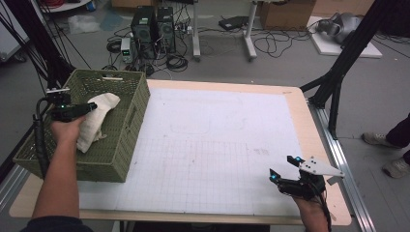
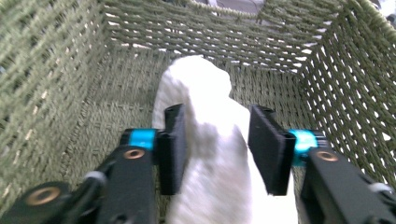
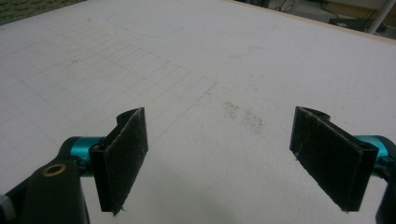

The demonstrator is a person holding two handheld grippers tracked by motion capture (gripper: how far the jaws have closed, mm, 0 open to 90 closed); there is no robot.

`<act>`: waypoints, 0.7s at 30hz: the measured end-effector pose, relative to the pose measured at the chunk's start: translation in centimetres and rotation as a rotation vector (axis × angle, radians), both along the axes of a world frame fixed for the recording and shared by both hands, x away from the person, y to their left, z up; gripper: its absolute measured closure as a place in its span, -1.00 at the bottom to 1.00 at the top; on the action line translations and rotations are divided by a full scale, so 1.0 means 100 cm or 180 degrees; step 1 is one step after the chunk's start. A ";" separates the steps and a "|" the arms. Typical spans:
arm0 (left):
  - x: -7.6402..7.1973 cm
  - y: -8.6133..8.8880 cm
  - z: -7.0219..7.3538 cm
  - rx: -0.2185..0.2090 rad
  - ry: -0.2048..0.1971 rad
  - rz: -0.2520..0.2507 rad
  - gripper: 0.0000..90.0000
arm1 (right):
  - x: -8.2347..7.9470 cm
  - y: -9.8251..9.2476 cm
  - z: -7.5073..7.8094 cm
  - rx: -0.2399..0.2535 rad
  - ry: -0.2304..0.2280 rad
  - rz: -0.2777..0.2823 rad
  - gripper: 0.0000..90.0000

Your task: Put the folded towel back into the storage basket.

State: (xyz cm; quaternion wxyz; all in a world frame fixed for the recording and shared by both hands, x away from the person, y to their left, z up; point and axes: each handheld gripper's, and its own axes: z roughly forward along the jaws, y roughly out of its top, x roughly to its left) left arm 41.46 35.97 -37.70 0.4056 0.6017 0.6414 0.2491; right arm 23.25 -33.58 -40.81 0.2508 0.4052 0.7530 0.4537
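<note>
A white cloth (image 1: 96, 120) lies in the green woven basket (image 1: 139, 101) at the table's left and hangs over my left hand. My left gripper (image 1: 91, 107) is down inside the basket. In the left gripper view the cloth (image 2: 210, 154) runs between the parted pads (image 2: 173, 144) of the left gripper (image 2: 218, 113), which stands open; the cloth slumps loosely rather than being pinched. My right gripper (image 1: 283, 167) hovers low over the white gridded mat (image 1: 217, 145) near the front right corner. In its own view the right gripper (image 3: 219, 121) is wide open with nothing between its jaws.
The basket's walls (image 2: 56, 84) close in on the left gripper on three sides. Black stand legs (image 1: 333, 82) rise beside the table's right edge. Computers and cables (image 1: 154, 29) lie on the floor beyond, and a person's shoes (image 1: 387, 145) are at the far right.
</note>
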 end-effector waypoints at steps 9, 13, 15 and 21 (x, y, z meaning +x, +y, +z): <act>-0.015 0.000 0.021 0.0108 -0.0371 -0.0092 -0.03 | 0.000 0.000 0.000 -0.0017 -0.0001 0.0006 -0.60; -0.025 -0.001 0.030 0.0076 -0.0474 -0.0318 -0.13 | 0.000 0.001 0.001 -0.0031 -0.0012 0.0016 -0.60; -0.032 -0.002 0.034 0.0175 -0.0514 -0.0549 -0.23 | 0.000 0.001 0.000 -0.0028 -0.0008 0.0017 -0.60; -0.053 0.003 0.039 0.0295 -0.0406 -0.0922 -0.20 | 0.001 0.003 0.000 -0.0037 -0.0008 0.0029 -0.60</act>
